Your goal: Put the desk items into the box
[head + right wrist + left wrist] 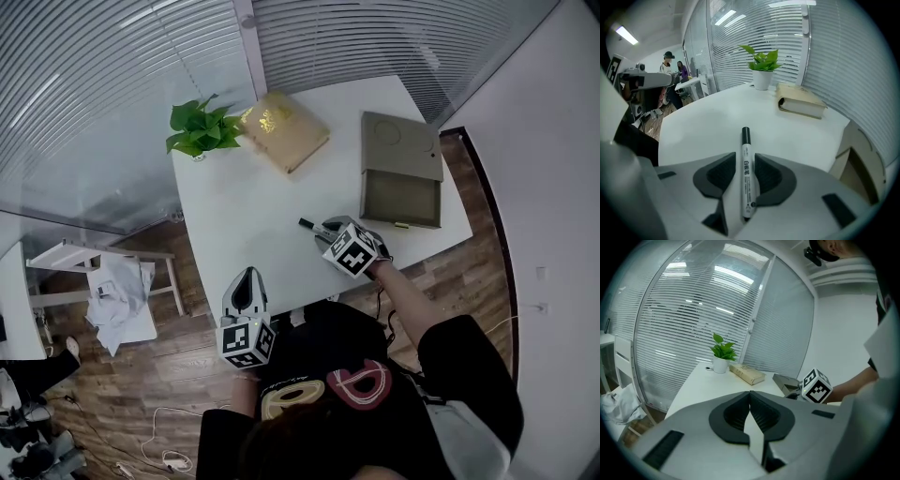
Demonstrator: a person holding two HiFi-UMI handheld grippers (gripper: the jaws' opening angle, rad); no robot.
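Right gripper [327, 228] pitched down astride marker [746, 154]

An office: slatted blinds [754, 37] on glass partition walls [701, 51] rise beyond the right fingers [772, 177]. The white desk [703, 124] below them holds a potted plant [762, 65] and a book [801, 104]. People [670, 63] stand among other desks far to their left.
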